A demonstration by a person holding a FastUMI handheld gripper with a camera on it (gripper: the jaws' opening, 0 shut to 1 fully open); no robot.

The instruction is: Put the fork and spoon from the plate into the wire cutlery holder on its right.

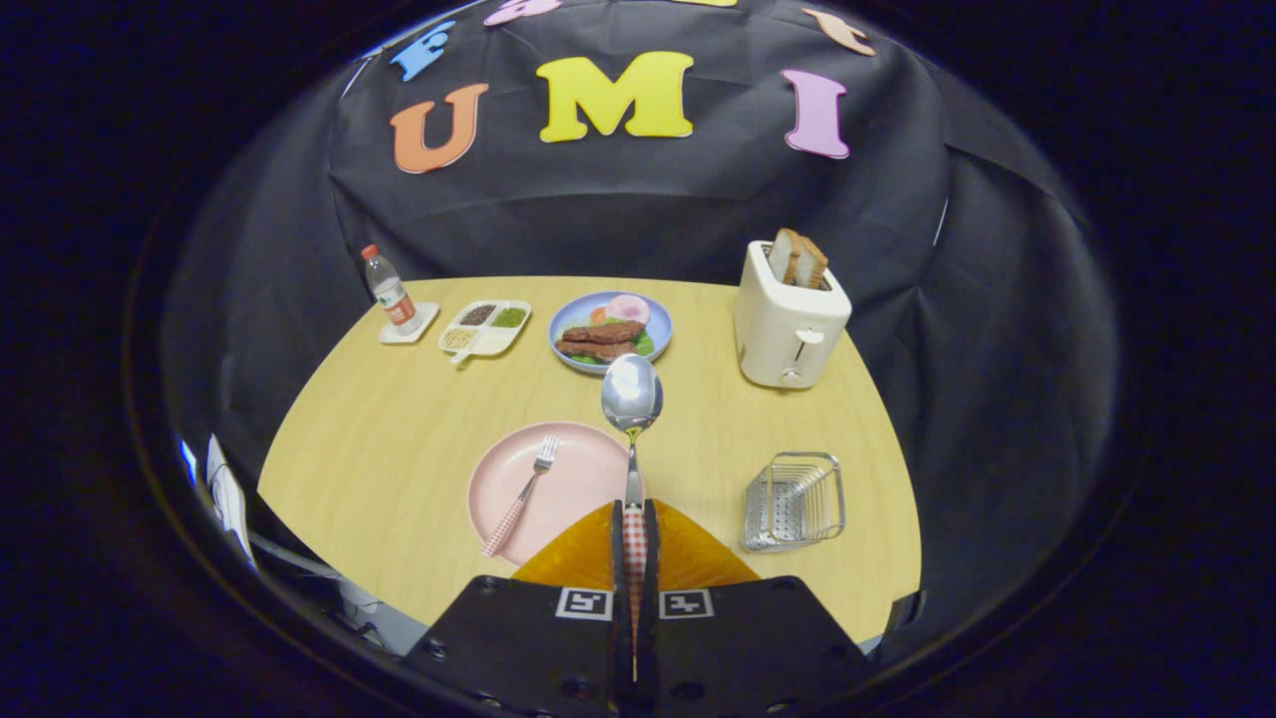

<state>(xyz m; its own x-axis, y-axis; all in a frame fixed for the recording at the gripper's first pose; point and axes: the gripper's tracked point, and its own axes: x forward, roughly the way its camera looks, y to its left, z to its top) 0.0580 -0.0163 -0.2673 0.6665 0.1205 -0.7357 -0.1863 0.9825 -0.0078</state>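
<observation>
Spoon (632,399) clamped in gripper (635,514), above plate (588,469)

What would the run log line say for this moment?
gripper: shut on spoon, lifted | fork: on pink plate | wire cutlery holder: empty, right of plate | next: spoon to holder

Gripper (635,519) held above the table, pointing forward and tilted slightly down. Both fingers (618,543) closed tight together, pressing on the checked handle of the spoon (632,399) from either side (only a thin strip of handle shows in the gap). Spoon projects straight ahead beyond the fingertips, bowl at the far end, lifted clear.
</observation>
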